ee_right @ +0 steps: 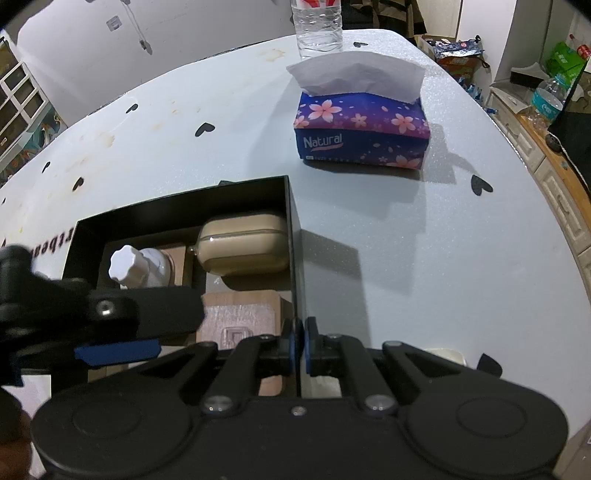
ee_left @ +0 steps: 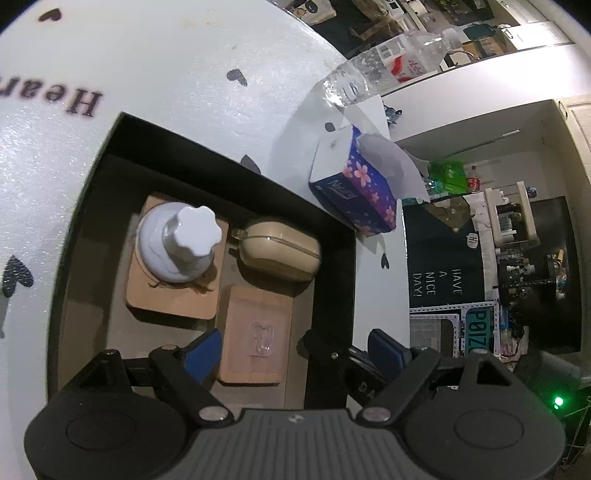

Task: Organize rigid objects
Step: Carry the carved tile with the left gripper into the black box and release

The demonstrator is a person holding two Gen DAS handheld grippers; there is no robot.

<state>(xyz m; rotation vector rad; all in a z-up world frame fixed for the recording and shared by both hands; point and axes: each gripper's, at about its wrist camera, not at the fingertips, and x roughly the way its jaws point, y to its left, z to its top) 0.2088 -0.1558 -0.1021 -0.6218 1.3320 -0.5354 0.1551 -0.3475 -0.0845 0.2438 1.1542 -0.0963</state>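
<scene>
Left gripper (ee_left: 291, 354) spread, holding nothing, above the wooden card (ee_left: 255, 334) lying flat in the black box (ee_left: 332, 266), its long axis running toward the beige case (ee_left: 277, 251). Right gripper (ee_right: 298, 345) pinches the box wall. Risk: withdrawing fingers snag and shift the card.

A white bench (ee_right: 406, 240) printed with small black hearts carries an open black box (ee_right: 293, 229) near its front edge, a blue flowered tissue pack (ee_right: 362, 136) well apart behind it, and a clear water bottle (ee_right: 319, 33) beyond that
</scene>
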